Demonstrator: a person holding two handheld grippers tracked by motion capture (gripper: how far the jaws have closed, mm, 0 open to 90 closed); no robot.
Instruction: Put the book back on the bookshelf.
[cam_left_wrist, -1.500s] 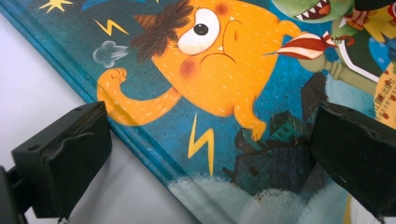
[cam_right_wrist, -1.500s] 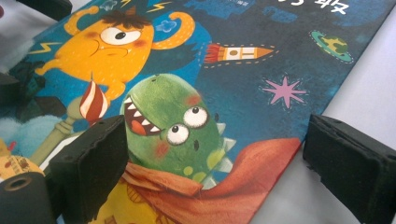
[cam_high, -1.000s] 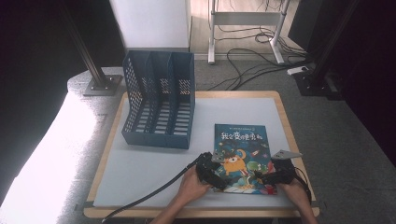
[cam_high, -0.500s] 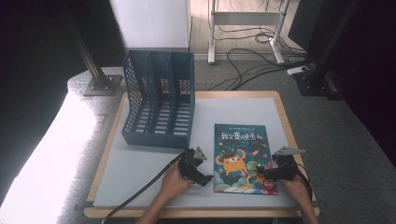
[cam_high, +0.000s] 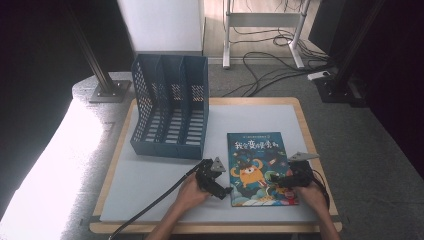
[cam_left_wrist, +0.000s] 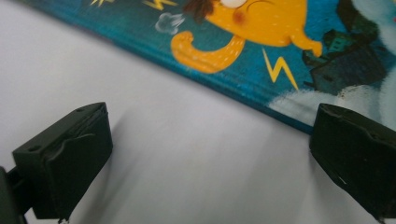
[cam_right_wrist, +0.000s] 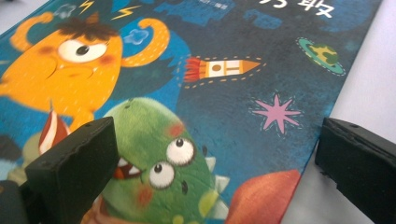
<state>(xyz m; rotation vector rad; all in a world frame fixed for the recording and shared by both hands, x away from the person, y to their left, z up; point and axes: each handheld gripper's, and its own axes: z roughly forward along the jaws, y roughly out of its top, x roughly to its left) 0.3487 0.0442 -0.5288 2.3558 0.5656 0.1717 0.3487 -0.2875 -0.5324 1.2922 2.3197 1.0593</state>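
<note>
Your left tongs (cam_high: 218, 181) have slid left off the book (cam_high: 260, 167) lying flat near-right on the desk (cam_high: 150, 175), both tongs wide and empty, right tongs (cam_high: 287, 180) over its cover, probably for a spine grab

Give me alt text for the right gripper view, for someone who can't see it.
A picture book lies flat on a white table, its cover showing an orange one-eyed monster, a green monster, a rocket and a pink star. The right gripper hangs open above the cover, one black jaw over the book and the other past its edge.
</note>
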